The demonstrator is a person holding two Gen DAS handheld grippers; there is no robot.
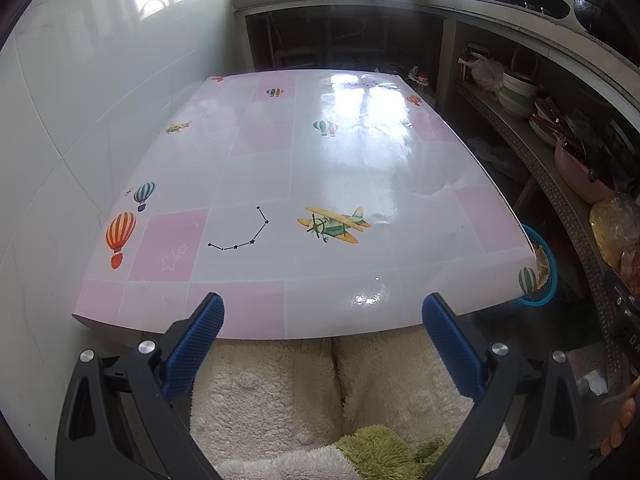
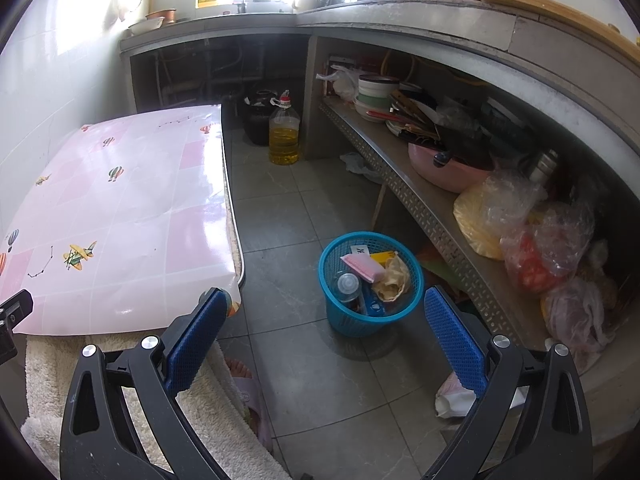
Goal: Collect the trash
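A blue plastic basket (image 2: 370,284) stands on the floor tiles right of the table. It holds a pink sponge (image 2: 365,267), a crumpled beige wrapper (image 2: 394,280), a bottle (image 2: 348,286) and other scraps. In the left wrist view only the basket's rim (image 1: 546,264) peeks out past the table's right corner. My right gripper (image 2: 324,308) hangs open above and just in front of the basket, nothing between its blue pads. My left gripper (image 1: 322,312) is open at the table's near edge, empty. The pink-and-white checked tablecloth (image 1: 304,184) shows only printed balloons and planes.
A crumpled white paper (image 2: 454,398) lies on the floor beside my right finger. An oil bottle (image 2: 284,136) stands further back. The shelf (image 2: 420,184) on the right carries bowls, a pink pan and plastic bags. A person's fleece-clad legs (image 1: 328,392) and slippered foot (image 2: 248,384) are under me.
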